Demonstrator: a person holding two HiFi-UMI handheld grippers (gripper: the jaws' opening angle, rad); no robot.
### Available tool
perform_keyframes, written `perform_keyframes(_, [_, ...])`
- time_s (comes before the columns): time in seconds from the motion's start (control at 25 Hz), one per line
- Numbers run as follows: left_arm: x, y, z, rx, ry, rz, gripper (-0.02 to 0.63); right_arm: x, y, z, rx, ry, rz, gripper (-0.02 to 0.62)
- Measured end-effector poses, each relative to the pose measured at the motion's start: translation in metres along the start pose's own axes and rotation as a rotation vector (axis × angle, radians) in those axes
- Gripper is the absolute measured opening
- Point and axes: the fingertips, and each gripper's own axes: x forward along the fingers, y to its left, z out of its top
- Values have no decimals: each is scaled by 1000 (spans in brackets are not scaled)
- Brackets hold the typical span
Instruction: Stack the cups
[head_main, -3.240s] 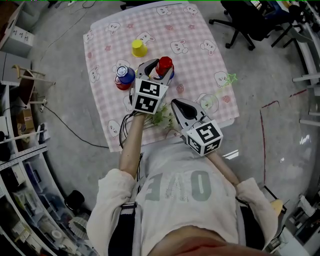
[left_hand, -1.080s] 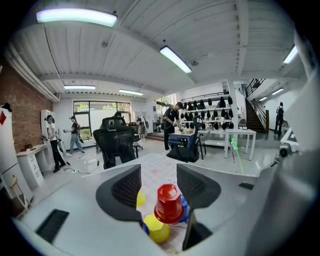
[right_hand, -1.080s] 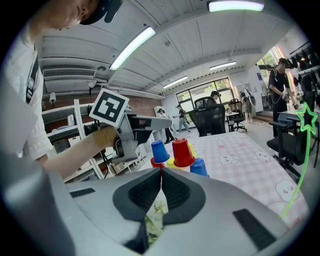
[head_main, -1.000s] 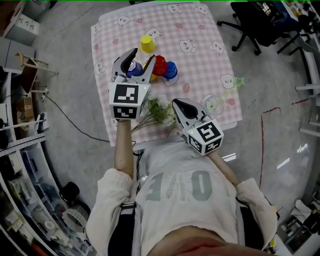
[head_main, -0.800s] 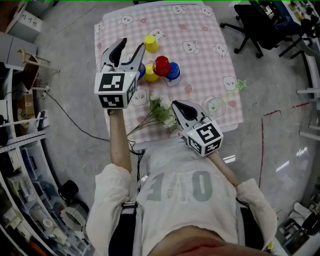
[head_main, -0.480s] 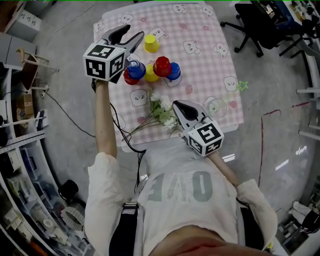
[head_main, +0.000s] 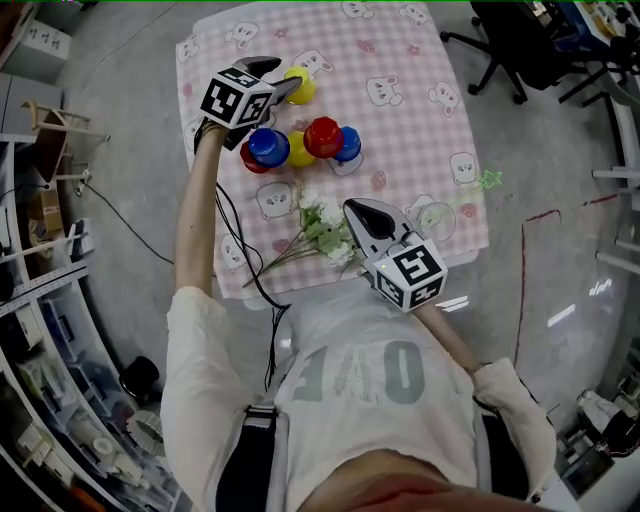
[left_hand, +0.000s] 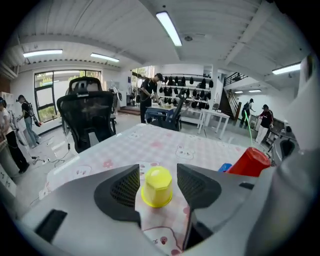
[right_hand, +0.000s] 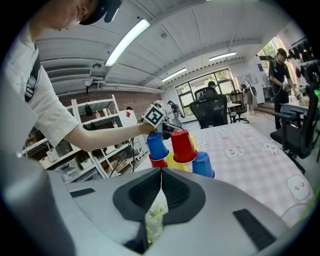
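moved: left gripper (head_main: 281, 78) has swung away from the cup cluster (head_main: 300, 146) to the lone yellow cup (left_hand: 157, 187) | cup: upside down on the tablecloth (head_main: 400, 60), between the jaws, touching neither | left jaws: wide apart, empty-handed | right gripper (right_hand: 161, 173): jaws together, over the flowers (head_main: 322, 222)

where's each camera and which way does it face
Head view: on the head, steeply down at the table; shows torso, arms, left gripper, right gripper.
Left gripper view: on the left gripper, facing the lone yellow cup between open jaws.
Right gripper view: on the right gripper, jaws together, facing the cup cluster and left arm.
Shared: head and left gripper views both show that cup.
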Motion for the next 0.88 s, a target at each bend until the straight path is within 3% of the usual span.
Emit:
perform_keyframes(0.12, [13, 3, -15, -5, 40, -16, 221, 4, -2, 0, 5, 8, 1, 29])
perform_keyframes(0.32, [21, 7, -19, -29, 34, -38, 221, 7, -6, -3, 8, 22, 3, 29])
perform_keyframes(0.88, [31, 2, -19, 13, 62, -96, 221, 9, -6, -5, 7, 44, 14, 29])
